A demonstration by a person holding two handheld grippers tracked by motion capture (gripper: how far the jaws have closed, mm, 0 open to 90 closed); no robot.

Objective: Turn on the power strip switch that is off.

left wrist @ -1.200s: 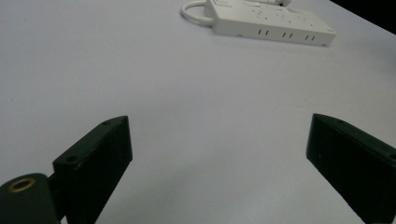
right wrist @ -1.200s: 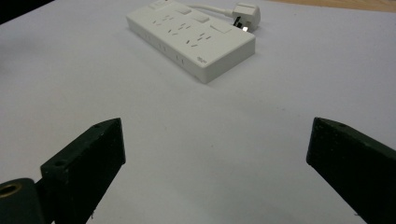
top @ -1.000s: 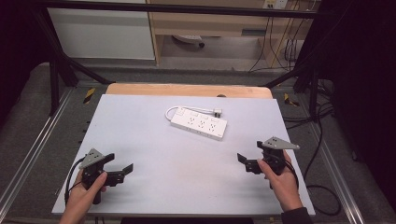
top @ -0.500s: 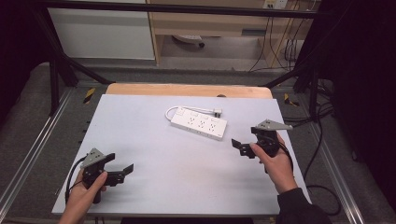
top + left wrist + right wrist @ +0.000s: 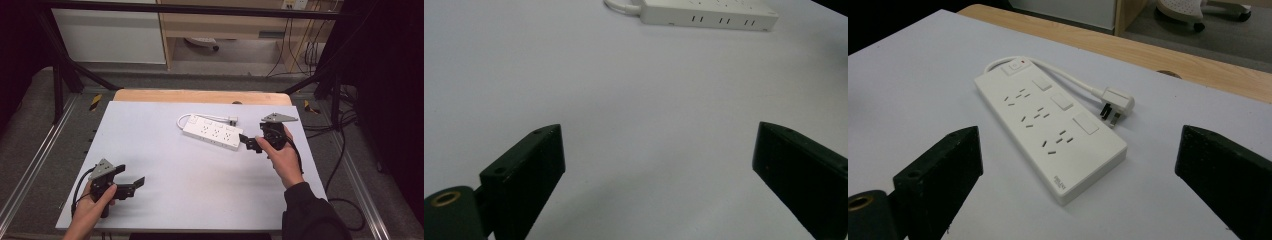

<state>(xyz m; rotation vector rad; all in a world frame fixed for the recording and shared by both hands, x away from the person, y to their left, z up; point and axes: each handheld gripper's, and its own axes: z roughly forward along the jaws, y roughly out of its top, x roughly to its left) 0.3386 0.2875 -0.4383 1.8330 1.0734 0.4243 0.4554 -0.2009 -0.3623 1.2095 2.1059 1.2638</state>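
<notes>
A white plastic power strip (image 5: 213,133) with three socket groups and a short white cord ending in a plug (image 5: 1117,103) lies on the pale grey tabletop (image 5: 200,195), towards the far right of its middle. Over the last second the right gripper (image 5: 248,141) has travelled from the near right part of the tabletop up to the strip's right end, and its black jaws now stand wide apart just beside that end, not touching it. In the right gripper view the strip sits between and beyond the spread jaws, its near corner closest. The left gripper (image 5: 134,184) has stayed at the near left, well apart from the strip, jaws also spread and holding nothing. The advance suggests that a grasp of the strip's right end is about to begin, with the left side idle for now
</notes>
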